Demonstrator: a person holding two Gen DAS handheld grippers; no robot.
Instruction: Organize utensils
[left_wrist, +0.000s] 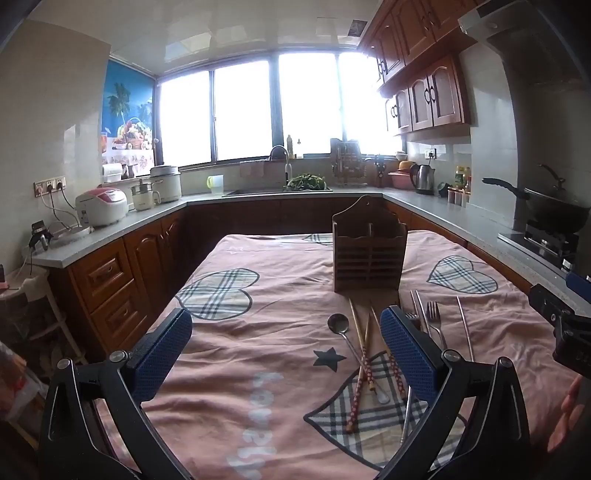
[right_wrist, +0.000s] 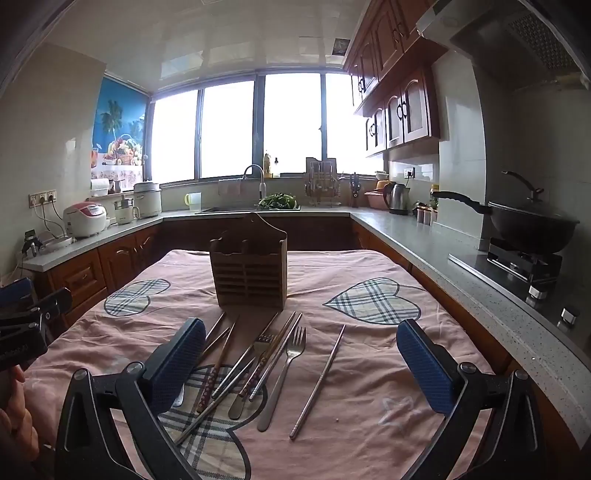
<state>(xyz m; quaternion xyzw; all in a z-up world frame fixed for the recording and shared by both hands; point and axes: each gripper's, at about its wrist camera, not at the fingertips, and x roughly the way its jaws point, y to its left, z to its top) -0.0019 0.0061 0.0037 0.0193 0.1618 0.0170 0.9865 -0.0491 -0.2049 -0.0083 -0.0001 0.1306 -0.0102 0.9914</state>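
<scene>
A wooden utensil holder (left_wrist: 369, 254) (right_wrist: 249, 271) stands upright on the pink tablecloth (left_wrist: 258, 295) (right_wrist: 369, 350). In front of it lie loose utensils: a spoon (left_wrist: 339, 325), wooden chopsticks with patterned ends (left_wrist: 360, 373) (right_wrist: 218, 362), a fork (left_wrist: 434, 317) (right_wrist: 286, 363) and metal chopsticks (left_wrist: 466, 332) (right_wrist: 319, 382). My left gripper (left_wrist: 286, 354) hovers open above the cloth, its right finger beside the pile. My right gripper (right_wrist: 301, 360) is open too, with the pile lying below and ahead between its fingers. Neither gripper holds anything.
Kitchen counters (left_wrist: 129, 221) (right_wrist: 443, 240) run around the table on three sides, carrying a rice cooker (left_wrist: 101, 206), a kettle (right_wrist: 397, 197) and a wok (right_wrist: 532, 221) on the stove. The other gripper's body shows at each view's edge (left_wrist: 565, 321) (right_wrist: 26, 321).
</scene>
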